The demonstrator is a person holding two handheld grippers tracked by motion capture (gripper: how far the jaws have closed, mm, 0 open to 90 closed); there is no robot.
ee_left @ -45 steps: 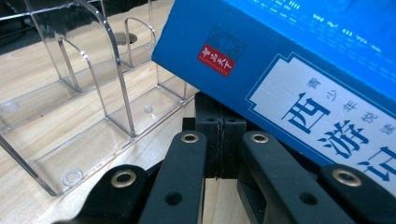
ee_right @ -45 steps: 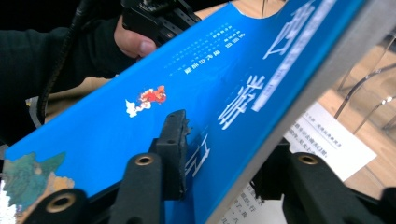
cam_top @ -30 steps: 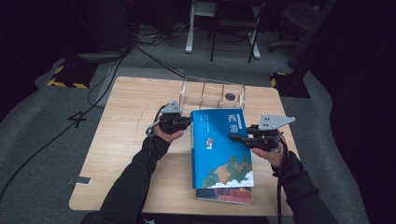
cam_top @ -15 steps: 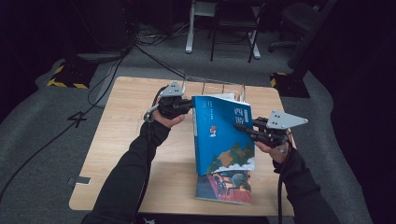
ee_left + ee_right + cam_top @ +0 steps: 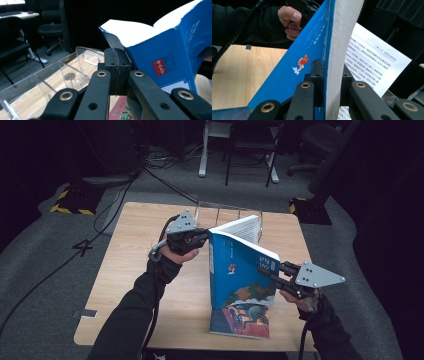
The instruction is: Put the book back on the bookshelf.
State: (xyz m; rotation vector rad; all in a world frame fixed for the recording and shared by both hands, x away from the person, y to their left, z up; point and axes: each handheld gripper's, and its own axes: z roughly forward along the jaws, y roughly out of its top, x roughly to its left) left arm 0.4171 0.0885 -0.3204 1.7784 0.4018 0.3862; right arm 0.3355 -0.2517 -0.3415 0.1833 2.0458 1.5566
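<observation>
A thick blue book (image 5: 235,265) stands nearly upright on its lower edge, held between both grippers. My left gripper (image 5: 204,236) is shut at its top left corner; in the left gripper view the pads (image 5: 117,65) press together on a thin dark edge of the blue book (image 5: 170,55). My right gripper (image 5: 262,270) grips the opposite side. In the right gripper view the right gripper (image 5: 331,72) holds the blue cover (image 5: 312,50) and the page block; its jaws have just been closing on them. Some printed pages (image 5: 372,60) fan open behind.
A second book (image 5: 240,320) with a red and teal cover lies flat on the wooden table (image 5: 130,270) under the raised one. A clear acrylic rack (image 5: 225,212) stands at the table's far edge, just behind the blue book. Chairs and cables are on the floor beyond.
The blue book has swung up from lying flat to standing nearly upright. My left hand rose with its top corner, and my right hand moved right and slightly up along the fore edge.
</observation>
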